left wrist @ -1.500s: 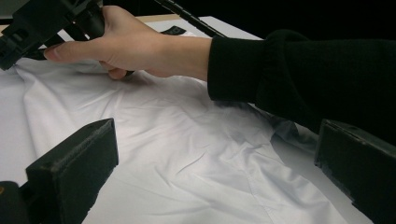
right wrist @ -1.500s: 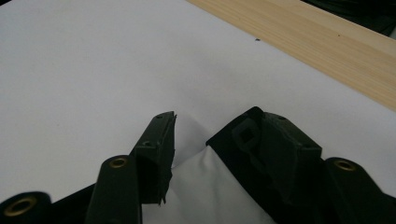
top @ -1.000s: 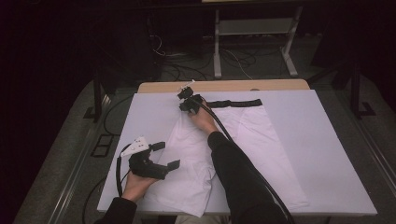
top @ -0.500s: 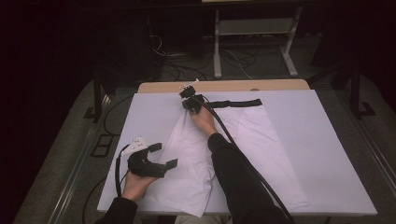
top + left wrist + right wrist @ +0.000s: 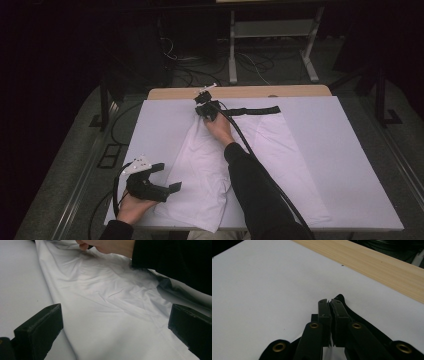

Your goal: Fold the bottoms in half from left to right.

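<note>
Trousers [image 5: 210,165] pinned at the waistband [image 5: 252,110].
Right gripper [image 5: 206,108] has just clamped the black band at twelve o'clock; legs run toward six, nearest the open left gripper [image 5: 165,177].

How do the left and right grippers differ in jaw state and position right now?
The left gripper has its jaws wide apart at the near edge of the white garment, gripping nothing. The right gripper has its jaws closed on the garment's black waistband at the far end. Both are black and hand-held.
</note>
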